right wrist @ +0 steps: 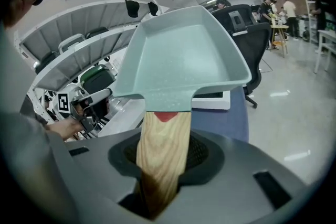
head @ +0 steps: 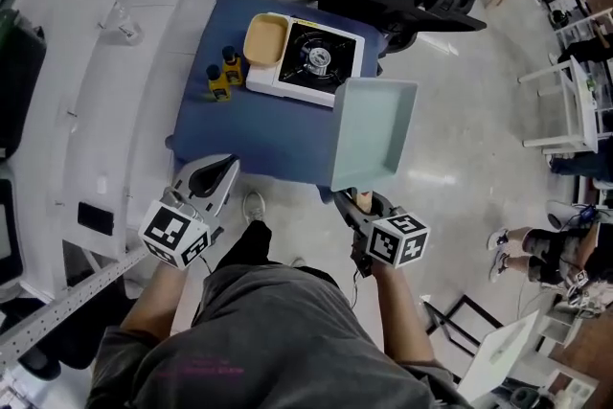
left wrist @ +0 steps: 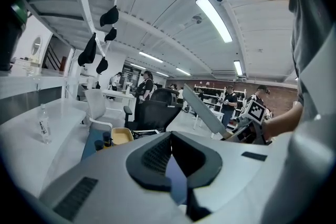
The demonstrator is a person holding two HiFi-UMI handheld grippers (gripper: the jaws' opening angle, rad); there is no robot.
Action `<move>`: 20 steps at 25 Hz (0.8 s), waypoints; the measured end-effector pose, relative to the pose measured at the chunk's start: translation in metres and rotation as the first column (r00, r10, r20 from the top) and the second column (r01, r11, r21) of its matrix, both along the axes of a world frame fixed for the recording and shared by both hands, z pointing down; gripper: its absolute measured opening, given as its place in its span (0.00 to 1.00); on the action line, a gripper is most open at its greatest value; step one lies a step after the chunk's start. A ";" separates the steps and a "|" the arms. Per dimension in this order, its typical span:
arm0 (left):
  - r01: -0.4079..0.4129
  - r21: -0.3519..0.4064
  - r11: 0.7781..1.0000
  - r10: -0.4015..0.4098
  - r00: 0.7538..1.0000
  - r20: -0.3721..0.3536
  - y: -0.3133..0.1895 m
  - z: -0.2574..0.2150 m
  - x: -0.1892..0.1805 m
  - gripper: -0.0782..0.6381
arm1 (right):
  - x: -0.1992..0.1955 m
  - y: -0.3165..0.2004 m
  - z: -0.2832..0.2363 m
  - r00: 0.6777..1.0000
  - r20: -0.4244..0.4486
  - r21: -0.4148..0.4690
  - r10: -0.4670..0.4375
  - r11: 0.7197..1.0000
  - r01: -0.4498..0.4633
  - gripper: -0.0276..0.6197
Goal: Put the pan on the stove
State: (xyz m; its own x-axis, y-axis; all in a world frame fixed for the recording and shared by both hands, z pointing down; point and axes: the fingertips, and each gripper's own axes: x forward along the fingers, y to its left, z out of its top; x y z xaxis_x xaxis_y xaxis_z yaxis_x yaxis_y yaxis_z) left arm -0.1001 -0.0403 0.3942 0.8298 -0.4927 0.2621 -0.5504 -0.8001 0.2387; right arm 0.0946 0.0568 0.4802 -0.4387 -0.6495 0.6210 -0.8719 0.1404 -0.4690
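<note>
jaws of the right gripper (right wrist: 160, 157) are clamped on the wooden handle (right wrist: 163, 139), held part-way apart by its width. that grip alone carries the pale green pan (right wrist: 184, 55) in the air, tilted nose-up ahead of the person. gripping the far end of the handle leaves the flat base free to set down, i'd say. on the left gripper (left wrist: 170, 160) the jaws are drawn together at the tips with nothing between them, so it's a spare hand for now.

further out, the stove (head: 316, 60) sits on the blue table (head: 239, 139), burner bare, a yellow tray (head: 265, 40) just beside it and two small bottles (head: 224, 72) near. the head view settles it: the pan is short of the stove, above the table's near corner. the right gripper view mostly hides the stove behind the pan, while the left gripper view catches the pan edge-on.
</note>
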 end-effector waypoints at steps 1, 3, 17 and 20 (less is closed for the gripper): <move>-0.003 -0.001 1.000 0.003 1.000 -0.001 -0.007 0.000 -0.002 0.11 | -0.001 -0.006 0.001 1.000 -0.003 -0.004 0.004 1.000 -0.004 0.25; -0.008 -0.001 1.000 0.008 1.000 -0.004 -0.019 0.001 -0.007 0.11 | -0.002 -0.017 0.001 1.000 -0.008 -0.009 0.011 1.000 -0.011 0.25; 0.005 -0.017 1.000 -0.005 1.000 -0.009 -0.067 0.012 -0.031 0.11 | 0.004 -0.076 0.013 0.998 -0.059 -0.055 -0.008 0.998 0.004 0.25; 0.018 -0.023 1.000 -0.018 1.000 -0.007 -0.074 0.014 -0.034 0.11 | 0.010 -0.090 0.018 0.997 -0.067 -0.068 -0.023 0.998 0.019 0.25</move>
